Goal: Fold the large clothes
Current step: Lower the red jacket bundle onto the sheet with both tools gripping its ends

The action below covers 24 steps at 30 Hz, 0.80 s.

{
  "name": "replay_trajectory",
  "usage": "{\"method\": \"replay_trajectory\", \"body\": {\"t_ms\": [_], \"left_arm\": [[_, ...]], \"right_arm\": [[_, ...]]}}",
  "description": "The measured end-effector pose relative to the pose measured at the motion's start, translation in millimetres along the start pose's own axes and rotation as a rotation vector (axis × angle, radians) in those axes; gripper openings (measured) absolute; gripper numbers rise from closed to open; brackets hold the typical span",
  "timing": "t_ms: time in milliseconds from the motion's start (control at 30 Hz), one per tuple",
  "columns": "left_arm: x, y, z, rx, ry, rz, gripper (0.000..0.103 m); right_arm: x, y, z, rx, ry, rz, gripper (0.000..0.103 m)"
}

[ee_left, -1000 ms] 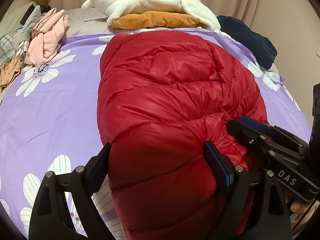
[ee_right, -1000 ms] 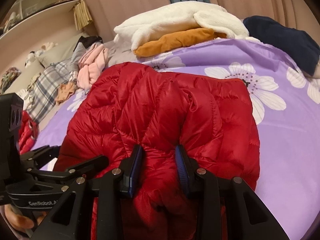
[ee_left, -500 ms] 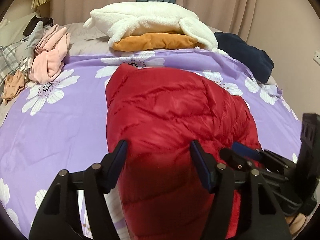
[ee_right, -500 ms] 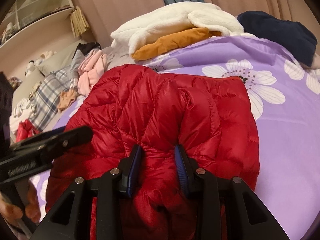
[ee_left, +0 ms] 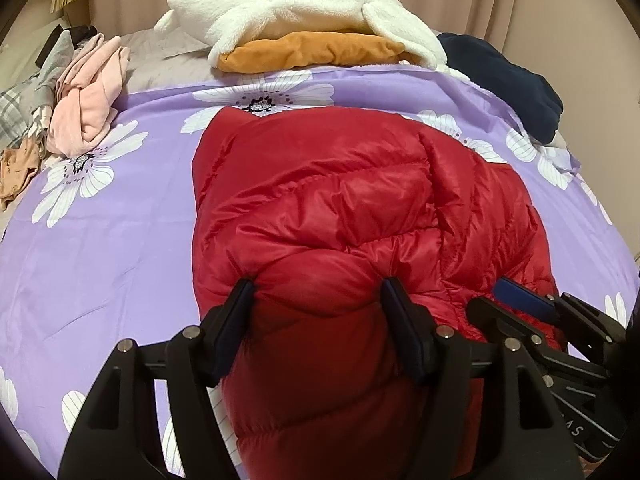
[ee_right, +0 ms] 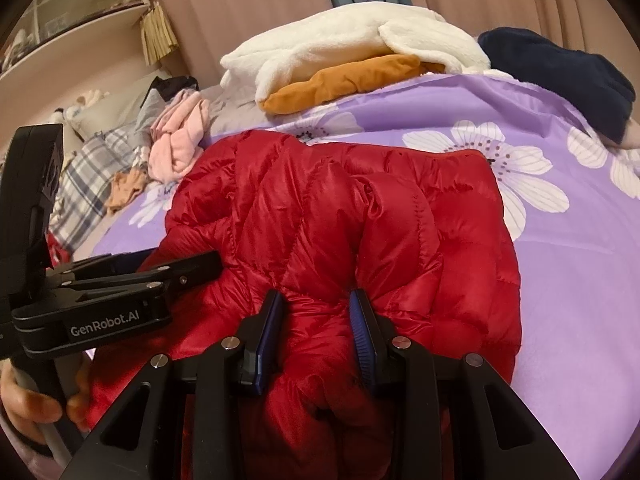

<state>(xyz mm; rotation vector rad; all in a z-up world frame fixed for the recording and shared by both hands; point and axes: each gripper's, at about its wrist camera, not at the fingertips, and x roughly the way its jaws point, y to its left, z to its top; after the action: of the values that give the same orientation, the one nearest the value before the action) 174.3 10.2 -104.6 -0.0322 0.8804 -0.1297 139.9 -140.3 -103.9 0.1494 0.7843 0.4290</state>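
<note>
- Red down jacket (ee_left: 340, 216) lying in the middle of the bed, on the purple flowered sheet (ee_left: 100, 240), near edge lifted toward both cameras.
- Probably light for its size, very soft and puffy; the filling compresses under a squeeze and springs back after.
- Shiny smooth shell, so likely slippery; a thin pinch of fabric may slide out from the pads.
- Quilted seams and the doubled hem at the near edge look like the best place to take hold, where several layers bunch together.
- No fragile parts visible; no zipper or buttons seen from these views.
- Left gripper (ee_left: 316, 316): set fairly wide, a thick roll of the jacket between the fingers, both pads pressing into the sides of the roll; jaws opening a little at this moment, grip seemingly not yet released.
- Right gripper (ee_right: 316, 316): set narrower, clamped on a gathered fold of the same near edge, fabric bulging out beside the pads.
- Both grippers side by side on the jacket, close to each other, left one visible at the left border of the right wrist view.
- Other clothes well apart from the jacket: white fleece (ee_left: 304, 4) over an orange garment (ee_left: 312, 50) at the far end, pink clothes (ee_left: 88, 92) at the left, dark blue garment (ee_left: 504, 80) at the right.
</note>
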Motion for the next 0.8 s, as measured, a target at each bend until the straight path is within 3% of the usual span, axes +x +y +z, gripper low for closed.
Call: {"method": "replay_trajectory", "body": {"t_ms": [200, 333, 533, 667, 800], "left_arm": [[-3, -2, 0, -0.007, 0.001, 0.005, 0.066], [-5, -2, 0, -0.005, 0.001, 0.007, 0.066], [-6, -2, 0, -0.007, -0.004, 0.012, 0.067], [-6, -3, -3, -0.002, -0.019, 0.021, 0.068], [-6, -5, -8, 0.007, -0.042, 0.032, 0.069]], "right_arm": [[-6, 1, 7, 0.029, 0.028, -0.004, 0.034], [-28, 5, 10, 0.046, 0.000, 0.021, 0.034], [-56, 20, -3, -0.029, -0.034, 0.033, 0.034], [-49, 27, -16, -0.111, 0.001, -0.031, 0.034], [-33, 20, -23, -0.077, 0.033, -0.040, 0.034]]}}
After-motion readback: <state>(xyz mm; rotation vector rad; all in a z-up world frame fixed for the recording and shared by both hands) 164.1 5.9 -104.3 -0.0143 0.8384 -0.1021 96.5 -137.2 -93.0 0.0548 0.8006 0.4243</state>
